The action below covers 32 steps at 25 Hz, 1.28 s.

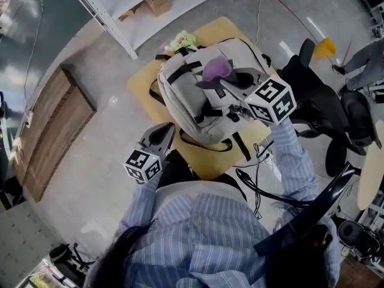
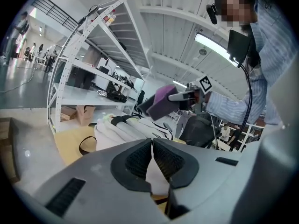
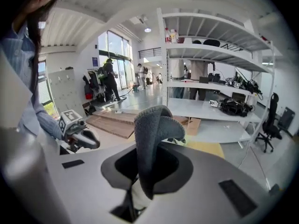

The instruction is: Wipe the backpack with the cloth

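Right gripper [image 3: 144,169]: fingers pinching the cloth [image 3: 150,129].
Left gripper [image 2: 152,157]: fingers pressed together, empty.
Relation: backpack [image 1: 193,104] lies just beneath the cloth; right gripper is nearer.

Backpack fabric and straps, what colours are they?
It's a light grey fabric backpack with black straps, clearest in the head view.

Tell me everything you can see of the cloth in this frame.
The cloth is small and fleecy-looking, purple in the head view, greyer in the right gripper view. Folded into a loop, it is pinched between the jaws of the right gripper, the fold sticking out past them. It hangs above the grey backpack, not touching it.
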Available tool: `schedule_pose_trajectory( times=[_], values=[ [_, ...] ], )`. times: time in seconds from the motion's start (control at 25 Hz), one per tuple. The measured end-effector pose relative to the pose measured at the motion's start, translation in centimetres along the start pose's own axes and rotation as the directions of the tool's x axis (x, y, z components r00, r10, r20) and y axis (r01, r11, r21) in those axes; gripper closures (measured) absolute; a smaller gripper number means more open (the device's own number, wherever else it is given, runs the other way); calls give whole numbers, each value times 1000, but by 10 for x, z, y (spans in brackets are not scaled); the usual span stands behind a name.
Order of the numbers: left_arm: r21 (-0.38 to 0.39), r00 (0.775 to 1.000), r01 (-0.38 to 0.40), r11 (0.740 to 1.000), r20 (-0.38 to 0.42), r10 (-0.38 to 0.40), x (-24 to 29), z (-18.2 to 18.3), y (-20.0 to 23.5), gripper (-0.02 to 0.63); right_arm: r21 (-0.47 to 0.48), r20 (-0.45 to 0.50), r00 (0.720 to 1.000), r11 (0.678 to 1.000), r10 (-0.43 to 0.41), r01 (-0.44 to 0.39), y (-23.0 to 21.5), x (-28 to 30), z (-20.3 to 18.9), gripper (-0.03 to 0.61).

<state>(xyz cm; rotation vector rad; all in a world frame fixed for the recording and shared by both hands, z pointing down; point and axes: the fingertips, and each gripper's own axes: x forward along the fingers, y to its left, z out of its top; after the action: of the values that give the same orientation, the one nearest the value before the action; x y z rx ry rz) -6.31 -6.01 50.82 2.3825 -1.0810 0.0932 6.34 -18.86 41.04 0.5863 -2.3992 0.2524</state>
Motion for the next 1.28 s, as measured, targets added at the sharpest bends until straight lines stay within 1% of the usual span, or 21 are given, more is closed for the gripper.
schedule_pose_trajectory(
  times=[0.12,0.28,0.4,0.48,0.6,0.72,0.92,1.12,1.28],
  values=[
    [-1,1000,-5,1000,16,5,0,4,2,598,-42,20,999,998,-48,49,-41,37,28,537],
    [-2,1000,-10,1000,19,10,-2,4,2,598,-63,37,989,988,-141,143,-93,89,50,537],
    [-11,1000,-17,1000,15,17,-5,1,4,598,-54,20,983,982,-182,183,-117,120,45,537],
    [-16,1000,-22,1000,8,22,-7,-3,5,598,-61,-35,982,981,-185,183,-121,136,25,537],
    [-18,1000,-24,1000,2,24,-9,-4,7,598,-51,-103,981,986,-164,160,-116,144,-9,537],
    [-15,1000,-23,1000,4,23,-8,-2,8,598,-7,-110,987,993,-116,116,-99,131,-32,537],
    [1,1000,1,1000,-4,-1,0,1,5,598,13,-133,990,998,-52,54,-55,92,-74,537],
    [18,999,45,999,-15,-45,14,5,-6,598,22,-169,985,999,-29,33,-19,49,-112,537],
    [32,996,89,996,-33,-88,24,5,-19,598,61,-186,982,998,-22,34,10,18,-141,537]
  ],
)
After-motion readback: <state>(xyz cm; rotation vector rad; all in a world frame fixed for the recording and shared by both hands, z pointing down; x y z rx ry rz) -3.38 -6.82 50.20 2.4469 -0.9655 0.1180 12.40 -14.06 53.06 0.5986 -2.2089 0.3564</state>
